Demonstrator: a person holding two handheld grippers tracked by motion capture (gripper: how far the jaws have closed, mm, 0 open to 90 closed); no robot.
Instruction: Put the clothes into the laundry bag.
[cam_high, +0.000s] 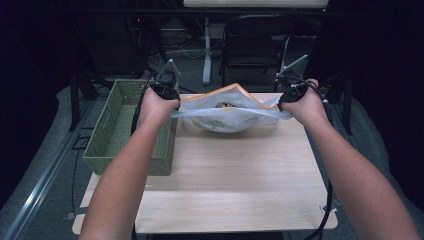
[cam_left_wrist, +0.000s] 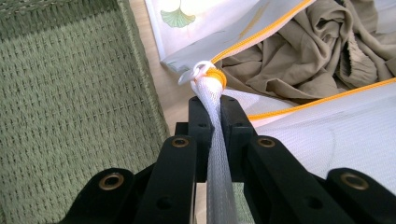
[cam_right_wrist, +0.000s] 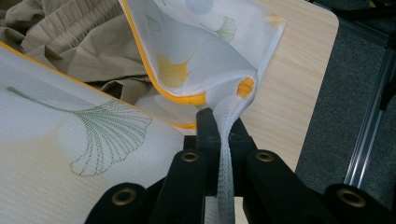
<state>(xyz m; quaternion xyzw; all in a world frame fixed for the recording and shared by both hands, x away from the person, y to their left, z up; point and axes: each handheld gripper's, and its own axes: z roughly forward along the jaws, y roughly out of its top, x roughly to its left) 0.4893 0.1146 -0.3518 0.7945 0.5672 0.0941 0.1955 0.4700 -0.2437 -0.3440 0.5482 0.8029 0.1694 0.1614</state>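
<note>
Tabletop (cam_high: 235, 180), light wood, w/ a green woven basket (cam_high: 117, 127) at its left edge. Mesh laundry bag (cam_high: 230, 117), white w/ ginkgo print and orange zip trim, hangs stretched between both grippers over the far part of the tabletop, belly sagging just onto or just above the wood; can't tell which. Khaki garment (cam_left_wrist: 299, 51) bunched inside, seen thru the open mouth. Left hand-held gripper (cam_left_wrist: 212, 109) is pinched tight on the bag's left corner, mesh gathered between the jaws just below the orange zip end. Right hand-held gripper (cam_right_wrist: 224, 119) likewise clamped on the right corner. Bag prob. light, soft, floppy; mesh not slippery but snags. Best hold: corners by the zip ends, as now.
</note>
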